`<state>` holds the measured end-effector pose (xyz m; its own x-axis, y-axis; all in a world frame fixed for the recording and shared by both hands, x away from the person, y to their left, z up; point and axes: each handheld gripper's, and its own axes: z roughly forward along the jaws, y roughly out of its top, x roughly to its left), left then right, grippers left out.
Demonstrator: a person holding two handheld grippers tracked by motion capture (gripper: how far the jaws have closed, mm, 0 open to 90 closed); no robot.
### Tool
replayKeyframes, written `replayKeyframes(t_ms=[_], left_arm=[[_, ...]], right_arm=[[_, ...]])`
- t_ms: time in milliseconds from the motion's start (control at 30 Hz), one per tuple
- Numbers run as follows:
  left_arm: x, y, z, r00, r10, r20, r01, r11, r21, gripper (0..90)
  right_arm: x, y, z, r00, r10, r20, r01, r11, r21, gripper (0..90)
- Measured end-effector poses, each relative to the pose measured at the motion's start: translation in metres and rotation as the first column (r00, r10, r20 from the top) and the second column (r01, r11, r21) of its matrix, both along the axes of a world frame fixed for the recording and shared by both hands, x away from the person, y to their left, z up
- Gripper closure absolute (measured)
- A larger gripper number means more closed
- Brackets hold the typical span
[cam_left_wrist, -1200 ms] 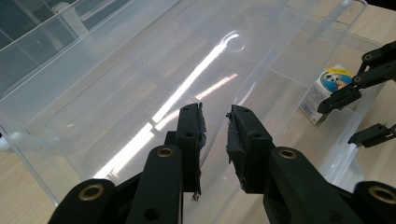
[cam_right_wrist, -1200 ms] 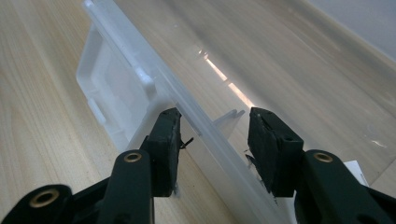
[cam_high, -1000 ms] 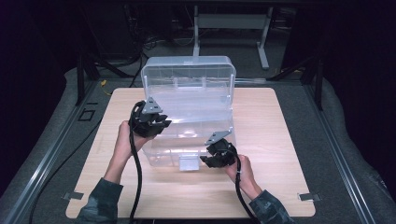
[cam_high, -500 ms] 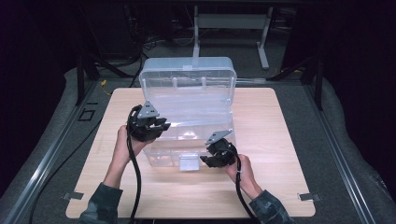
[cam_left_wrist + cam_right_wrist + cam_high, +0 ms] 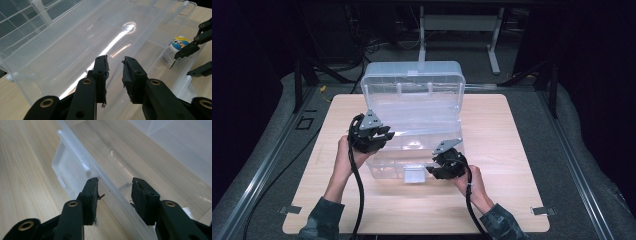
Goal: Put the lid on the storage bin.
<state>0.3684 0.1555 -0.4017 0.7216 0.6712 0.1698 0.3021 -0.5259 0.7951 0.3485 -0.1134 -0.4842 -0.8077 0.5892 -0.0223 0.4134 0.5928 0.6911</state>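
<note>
Box (image 5: 422, 125) unmoved; left fingers (image 5: 101, 72), nearly shut, drew nearer; right fingers (image 5: 90, 195) open astride wall (image 5: 110, 188).

Your two grippers worked at a clear, glossy plastic box (image 5: 412, 125), its smooth walls throwing back a bright streak of light, on a table (image 5: 512, 150) of pale, matt wood-grain board. The left gripper (image 5: 115, 72) and right gripper (image 5: 113, 197) were matt black plastic with brass-coloured rivets, their pads (image 5: 128, 75) rough and worn at the edges. A small printed paper label (image 5: 175, 50) lay glossy behind the box's wall, and your sleeves (image 5: 319, 220) were dull woven cloth.
</note>
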Motion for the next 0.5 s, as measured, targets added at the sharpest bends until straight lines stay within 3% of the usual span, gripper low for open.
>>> replayKeyframes(t_ms=[133, 333, 500], left_arm=[[-0.001, 0.000, 0.000, 1.0000, 0.002, -0.001, -0.002, 1.0000, -0.003, 72.2], [-0.003, -0.002, 0.000, 1.0000, -0.004, -0.001, 0.004, 1.0000, -0.003, 72.5], [-0.004, -0.002, -0.001, 1.0000, 0.000, 0.002, 0.000, 1.0000, -0.004, 72.5]], right_arm=[[-0.006, -0.005, 0.016, 0.9999, 0.010, 0.013, -0.010, 0.999, 0.045, 56.4], [-0.019, -0.014, 0.055, 0.9975, 0.044, 0.056, -0.051, 0.992, 0.119, 55.9], [-0.011, -0.024, 0.091, 0.9969, 0.055, 0.056, -0.064, 0.983, 0.169, 56.1]])
